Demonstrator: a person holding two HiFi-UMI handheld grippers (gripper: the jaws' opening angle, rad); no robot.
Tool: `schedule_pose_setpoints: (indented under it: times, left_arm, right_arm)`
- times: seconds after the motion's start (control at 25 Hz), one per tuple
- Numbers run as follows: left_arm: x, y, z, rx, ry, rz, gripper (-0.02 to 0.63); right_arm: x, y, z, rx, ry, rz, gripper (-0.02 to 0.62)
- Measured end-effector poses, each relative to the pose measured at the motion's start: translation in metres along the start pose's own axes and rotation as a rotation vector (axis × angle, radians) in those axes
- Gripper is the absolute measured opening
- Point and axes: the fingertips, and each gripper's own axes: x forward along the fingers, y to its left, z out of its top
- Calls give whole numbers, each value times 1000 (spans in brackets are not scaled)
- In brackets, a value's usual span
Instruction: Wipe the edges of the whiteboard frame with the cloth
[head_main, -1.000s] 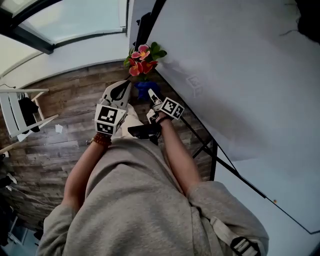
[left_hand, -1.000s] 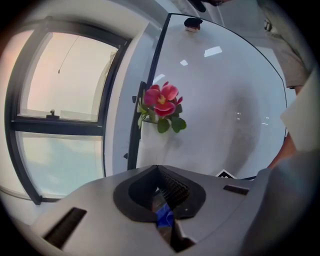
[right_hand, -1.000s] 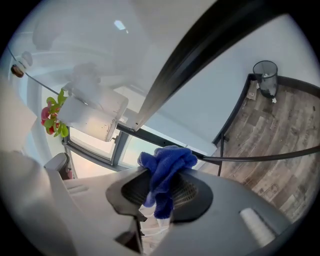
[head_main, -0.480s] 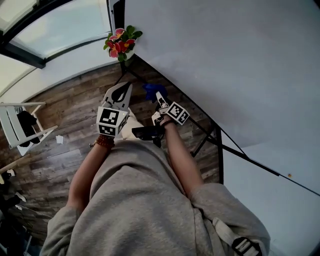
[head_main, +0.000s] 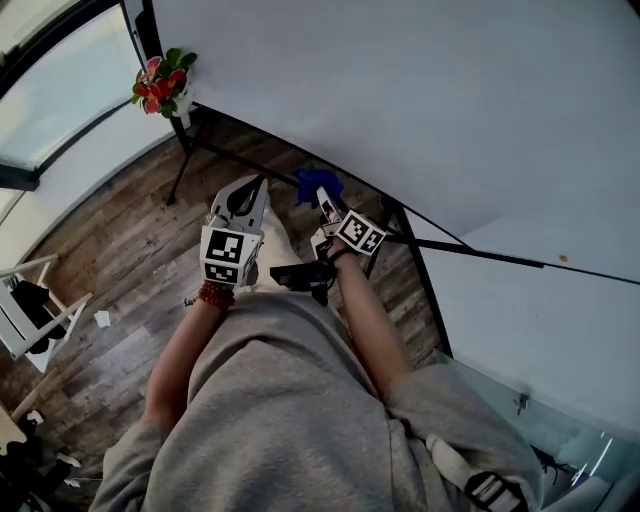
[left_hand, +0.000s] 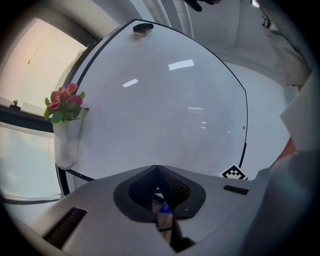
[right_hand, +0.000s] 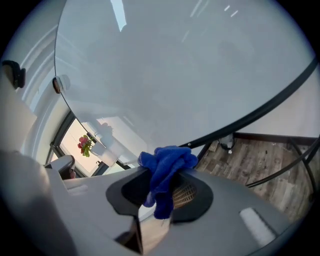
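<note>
Nearest, the left gripper (head_main: 252, 190) is seen fully closed with nothing held. Just at its 3 o'clock, the right gripper (head_main: 322, 200) is clamped on a bunched blue cloth (head_main: 317, 184), which sticks out past the tips. The black lower frame edge (head_main: 270, 163) of the whiteboard (head_main: 430, 90) lies just beyond the cloth at 12 o'clock, its long axis running 10 to 4 o'clock. Contact cannot be told. The right gripper is judged the nearer one, so a short forward reach is needed. Farther off at 10 o'clock, potted flowers (head_main: 162, 85) are noted.
</note>
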Motion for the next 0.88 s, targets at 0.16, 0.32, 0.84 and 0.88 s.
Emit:
schedule_pose_setpoints:
  times: [0.16, 0.32, 0.84, 0.88]
  left_arm:
    - [10, -31, 0, 9, 2, -74, 9]
    - [15, -56, 6, 36, -8, -123, 9]
    - [39, -144, 25, 173, -21, -242, 9]
    - [38, -153, 30, 183, -31, -250, 9]
  right_arm:
    - [-34, -9, 28, -97, -45, -21, 106]
    - [-59, -7, 55, -210, -73, -26, 106]
    - [-140, 48, 132, -453, -294, 2, 106]
    - [-148, 54, 135, -496, -306, 0, 106]
